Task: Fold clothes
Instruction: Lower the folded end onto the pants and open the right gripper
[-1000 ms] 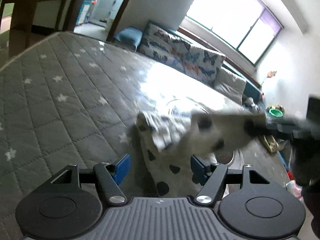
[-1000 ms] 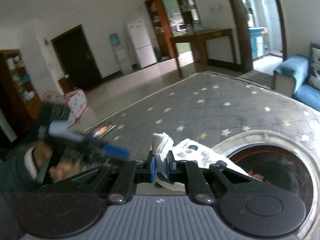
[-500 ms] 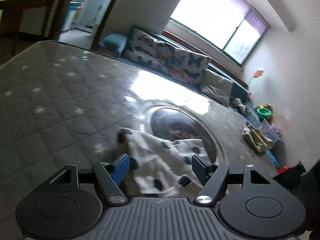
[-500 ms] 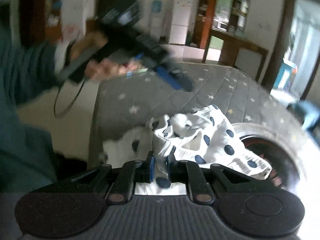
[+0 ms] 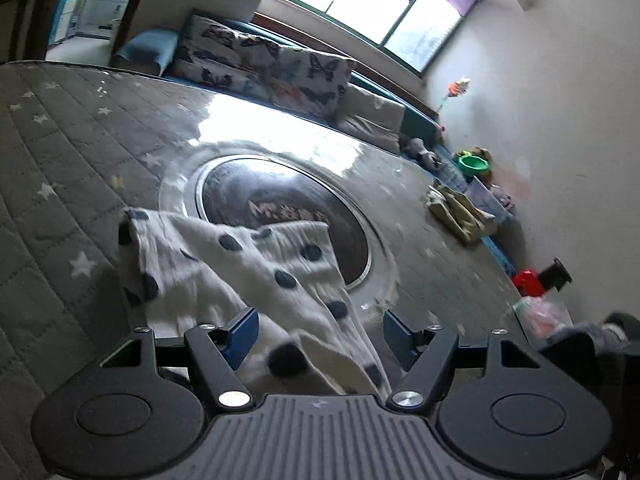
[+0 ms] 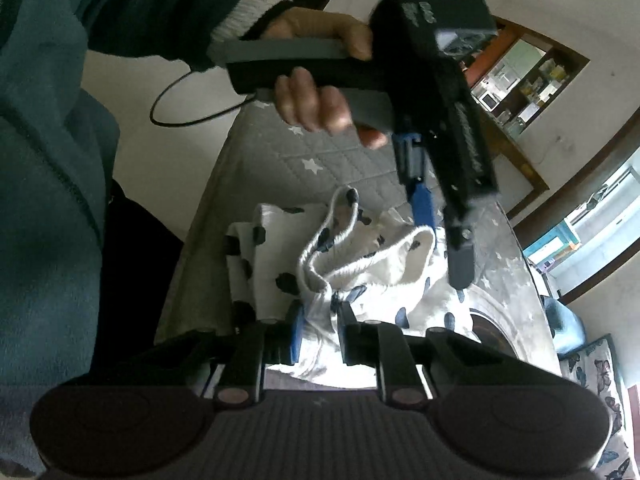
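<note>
A white garment with dark polka dots (image 5: 256, 276) lies crumpled on the grey star-quilted mattress (image 5: 60, 168), partly over a round dark inset (image 5: 280, 200). My left gripper (image 5: 318, 332) is open just above the garment's near part, which lies between its fingers. In the right wrist view my right gripper (image 6: 318, 330) is shut on a bunch of the same garment (image 6: 384, 272), near its waistband and white drawstring (image 6: 320, 248). The left gripper (image 6: 440, 224) hangs there over the garment's far side, held by a hand.
A sofa with butterfly cushions (image 5: 280, 68) runs along the mattress's far side under a bright window. A yellowish cloth (image 5: 456, 208) lies at the far right edge. Toys and a red object (image 5: 528, 280) sit on the floor by the wall. The person's teal sleeve (image 6: 48, 160) fills the left.
The right gripper has pulled the gripped garment towards the mattress's near edge and turned. The left gripper has come in low over the garment, still open.
</note>
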